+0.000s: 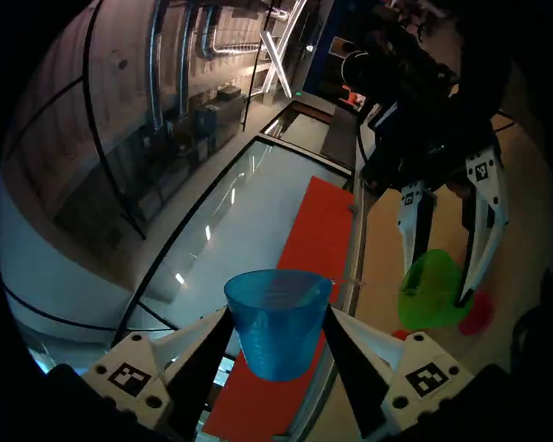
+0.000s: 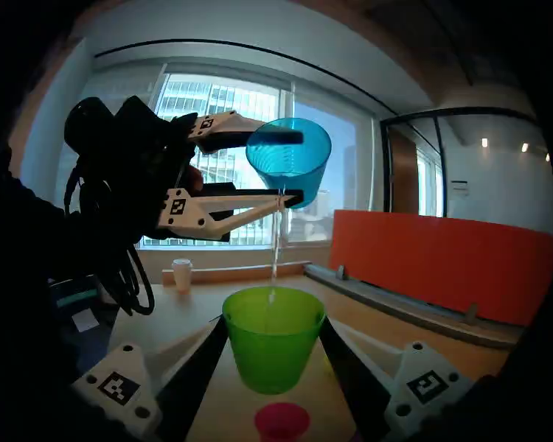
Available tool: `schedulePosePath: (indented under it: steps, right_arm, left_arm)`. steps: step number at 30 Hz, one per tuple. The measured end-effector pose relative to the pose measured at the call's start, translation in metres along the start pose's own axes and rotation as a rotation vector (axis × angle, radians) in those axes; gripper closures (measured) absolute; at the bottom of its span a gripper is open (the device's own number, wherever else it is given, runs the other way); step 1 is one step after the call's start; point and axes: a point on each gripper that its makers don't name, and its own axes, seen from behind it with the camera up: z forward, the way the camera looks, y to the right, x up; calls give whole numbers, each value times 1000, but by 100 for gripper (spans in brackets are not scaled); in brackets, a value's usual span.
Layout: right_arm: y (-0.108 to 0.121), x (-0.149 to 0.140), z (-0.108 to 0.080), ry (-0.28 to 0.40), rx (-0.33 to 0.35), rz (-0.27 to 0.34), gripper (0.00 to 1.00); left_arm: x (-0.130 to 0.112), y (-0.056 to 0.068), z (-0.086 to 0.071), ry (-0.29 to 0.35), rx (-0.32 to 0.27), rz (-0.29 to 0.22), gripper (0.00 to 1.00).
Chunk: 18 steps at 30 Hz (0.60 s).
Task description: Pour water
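While the left gripper (image 1: 278,318) has its jaws closed on the blue cup (image 1: 278,342) from both sides, it holds the cup tipped, high above the surface (image 2: 357,317), so there's loads of free air around it. Lower down, the right gripper (image 2: 273,328) has its jaws pressed on either side of the green cup (image 2: 273,357), over the middle of the wooden surface. Can't tell if the base actually touches it. An orange partition (image 2: 439,258) runs along one edge of the surface, well apart from both cups. A pink cup (image 2: 282,421) sits just beside the green one on the camera's side, and it's the closest thing in the way.

Right gripper view gives the side-on look: blue cup's lip tilted down, a thin stream of water (image 2: 275,254) dropping into the green cup's open mouth, plus a paper cup (image 2: 181,274) far back by the window (image 2: 225,110). Left gripper view looks over the blue cup's rim instead and catches ceiling pipes (image 1: 158,74).

Both cups are see-through plastic, but I can't tell how much water is in either.
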Motion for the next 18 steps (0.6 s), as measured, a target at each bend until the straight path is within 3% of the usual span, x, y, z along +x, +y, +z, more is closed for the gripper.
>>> schedulePosePath:
  steps: [18]
  right_arm:
    - [2, 1, 1, -3, -3, -2, 10]
  left_arm:
    - [6, -5, -4, 5, 6, 62, 17]
